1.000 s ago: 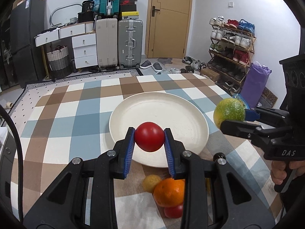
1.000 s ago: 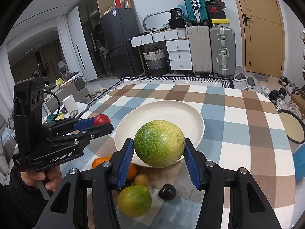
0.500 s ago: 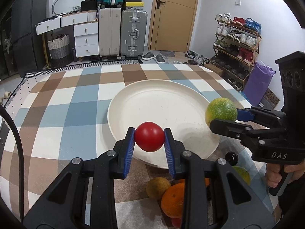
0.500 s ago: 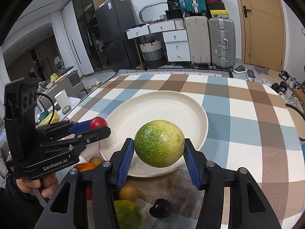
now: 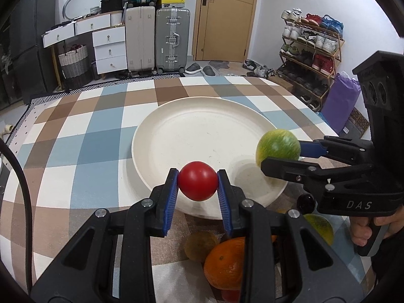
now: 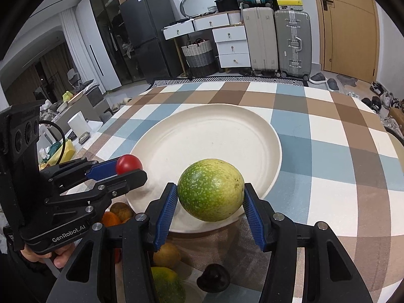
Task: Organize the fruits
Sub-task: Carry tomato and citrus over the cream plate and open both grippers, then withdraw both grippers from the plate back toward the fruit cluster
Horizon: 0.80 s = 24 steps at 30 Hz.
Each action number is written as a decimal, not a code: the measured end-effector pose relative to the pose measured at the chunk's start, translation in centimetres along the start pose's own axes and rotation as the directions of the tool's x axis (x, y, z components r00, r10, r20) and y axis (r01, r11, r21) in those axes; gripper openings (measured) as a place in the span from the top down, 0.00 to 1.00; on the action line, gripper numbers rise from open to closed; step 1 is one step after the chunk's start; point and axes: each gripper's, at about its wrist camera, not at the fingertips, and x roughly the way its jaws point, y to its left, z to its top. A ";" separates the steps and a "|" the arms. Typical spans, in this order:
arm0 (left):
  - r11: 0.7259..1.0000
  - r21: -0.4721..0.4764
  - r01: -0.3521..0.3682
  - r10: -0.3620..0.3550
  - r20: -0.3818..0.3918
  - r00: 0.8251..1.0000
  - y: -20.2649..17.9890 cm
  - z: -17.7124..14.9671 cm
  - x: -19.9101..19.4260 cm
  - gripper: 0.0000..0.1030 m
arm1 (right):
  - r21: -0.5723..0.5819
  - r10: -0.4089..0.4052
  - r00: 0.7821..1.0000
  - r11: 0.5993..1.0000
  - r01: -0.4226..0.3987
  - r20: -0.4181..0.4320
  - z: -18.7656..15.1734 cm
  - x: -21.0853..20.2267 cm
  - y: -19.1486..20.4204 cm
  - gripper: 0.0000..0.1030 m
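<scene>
My left gripper (image 5: 197,180) is shut on a small red tomato (image 5: 197,180), held just above the near rim of a big cream plate (image 5: 202,126). In the right wrist view the same tomato (image 6: 128,164) shows at the plate's left edge. My right gripper (image 6: 210,190) is shut on a speckled green round fruit (image 6: 210,190) over the plate's (image 6: 214,131) near rim; the green fruit (image 5: 277,145) appears at the plate's right side in the left wrist view. The plate holds nothing.
Loose fruit lies on the checked tablecloth (image 5: 88,146) near me: an orange (image 5: 224,262), a brownish-yellow fruit (image 5: 200,245), a green-yellow fruit (image 6: 166,285) and a dark plum-like fruit (image 6: 213,277). Hands grip both handles. Suitcases, drawers and a shoe rack stand beyond the table.
Both grippers have sunk and moved forward towards the plate, each still holding its fruit. The green fruit now hangs over the plate's near rim.
</scene>
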 end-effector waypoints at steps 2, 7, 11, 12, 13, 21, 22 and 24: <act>1.000 -0.005 -0.003 0.003 -0.002 1.000 0.0 -0.1 0.0 0.73 | 0.002 0.006 1.000 1.000 -0.006 0.011 0.0 -0.2 0.0 0.48; 1.000 -0.020 0.002 -0.002 0.010 1.000 0.3 0.0 -0.6 0.71 | -0.022 -0.002 0.999 1.000 0.003 0.044 -0.1 -1.1 0.5 0.46; 0.999 -0.034 -0.014 0.015 0.027 1.000 0.6 -0.2 -1.4 0.37 | -0.037 -0.013 0.998 0.999 0.016 0.059 -0.4 -1.7 0.6 0.29; 0.999 -0.037 -0.023 0.025 0.043 0.999 0.7 -0.2 -1.7 0.32 | -0.039 -0.014 0.998 0.999 0.017 0.061 -0.4 -1.8 0.6 0.27; 0.999 -0.038 -0.028 0.030 0.052 0.998 0.7 -0.2 -2.0 0.24 | -0.041 -0.017 0.998 0.999 0.019 0.065 -0.5 -2.0 0.6 0.22; 0.998 -0.051 -0.035 0.040 0.093 0.995 0.9 -0.5 -4.0 0.05 | -0.050 -0.018 0.996 0.999 0.022 0.090 -1.1 -2.7 0.5 0.04; 0.998 -0.052 -0.041 0.047 0.101 0.994 0.8 -0.6 -4.3 0.01 | -0.051 -0.021 0.995 0.998 0.025 0.093 -1.2 -2.8 0.6 0.00; 0.998 -0.053 -0.041 0.047 0.109 0.993 0.7 -0.9 -4.8 0.01 | -0.049 -0.027 0.995 0.998 0.032 0.098 -1.3 -3.0 0.6 0.00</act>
